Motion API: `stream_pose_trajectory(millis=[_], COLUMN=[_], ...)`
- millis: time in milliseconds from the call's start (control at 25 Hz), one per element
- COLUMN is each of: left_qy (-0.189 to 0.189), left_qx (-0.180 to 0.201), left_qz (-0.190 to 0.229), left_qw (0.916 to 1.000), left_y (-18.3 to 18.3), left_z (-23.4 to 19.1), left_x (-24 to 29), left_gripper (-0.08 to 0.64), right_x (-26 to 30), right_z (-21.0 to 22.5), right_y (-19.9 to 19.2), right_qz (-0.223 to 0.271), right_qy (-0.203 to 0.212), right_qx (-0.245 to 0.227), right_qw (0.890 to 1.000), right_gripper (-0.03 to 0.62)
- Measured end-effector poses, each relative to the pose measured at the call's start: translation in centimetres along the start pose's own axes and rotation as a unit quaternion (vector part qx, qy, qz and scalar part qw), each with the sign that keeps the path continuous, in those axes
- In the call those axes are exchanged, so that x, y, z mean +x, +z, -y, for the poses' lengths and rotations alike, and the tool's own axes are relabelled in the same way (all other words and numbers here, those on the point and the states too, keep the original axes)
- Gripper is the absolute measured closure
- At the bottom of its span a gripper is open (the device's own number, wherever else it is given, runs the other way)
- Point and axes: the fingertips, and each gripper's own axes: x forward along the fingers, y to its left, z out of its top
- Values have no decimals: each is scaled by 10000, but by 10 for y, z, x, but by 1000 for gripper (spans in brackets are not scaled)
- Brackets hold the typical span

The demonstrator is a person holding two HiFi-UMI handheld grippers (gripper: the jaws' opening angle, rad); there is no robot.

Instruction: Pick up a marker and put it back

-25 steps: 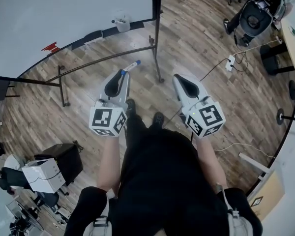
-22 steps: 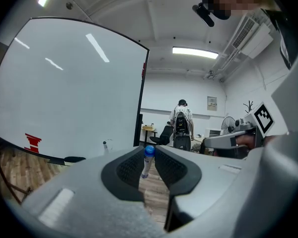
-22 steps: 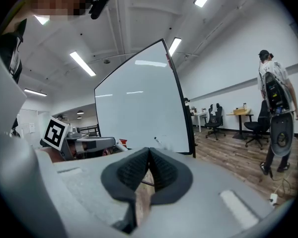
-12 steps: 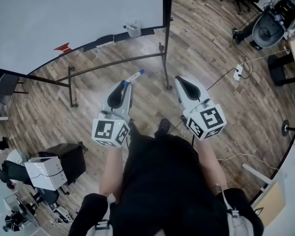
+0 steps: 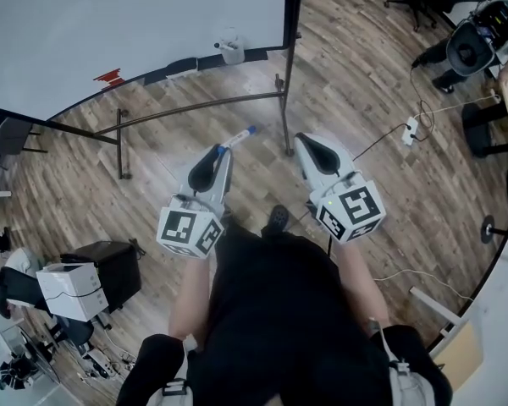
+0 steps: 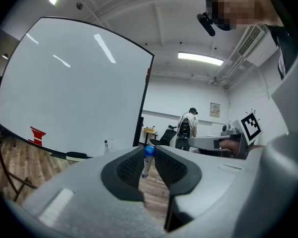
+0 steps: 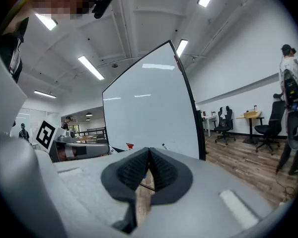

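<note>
**Marker in the left gripper, board up ahead**

The left gripper [image 5: 218,155] has its jaws part way closed, squeezing a marker [image 5: 239,135] by its back end. The blue cap pokes out past the tips, ready to go back. The right gripper [image 5: 309,145] beside it is shut tight with nothing in it, and I think it just waits. Ahead is bare wood floor [image 5: 356,83] with lots of room. Next comes the low bar [image 5: 195,108] of the board stand, which feet could bump. Farthest is the whiteboard [image 5: 127,15], with a tray [image 5: 258,54] along its bottom edge, likely the marker's home.
</note>
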Motion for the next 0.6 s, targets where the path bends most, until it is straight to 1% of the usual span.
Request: stream_pose_trajectory(millis=[200, 440, 600], left_qy=[74, 83, 5], left_qx=[82, -30, 170], left_qz=[-27, 116, 230], left_qw=[9999, 9999, 9996], left_y=[2, 7, 19], left_z=[-13, -43, -58], left_x=[-1, 10, 27], left_gripper=[483, 483, 483], right_x=[3, 22, 42], right_z=[-1, -2, 3], right_y=[1, -1, 6], right_qz=[-24, -80, -158], right_qy=[9, -4, -35], right_qx=[2, 13, -52], right_qw=[10000, 10000, 9999], right_gripper=[591, 591, 591])
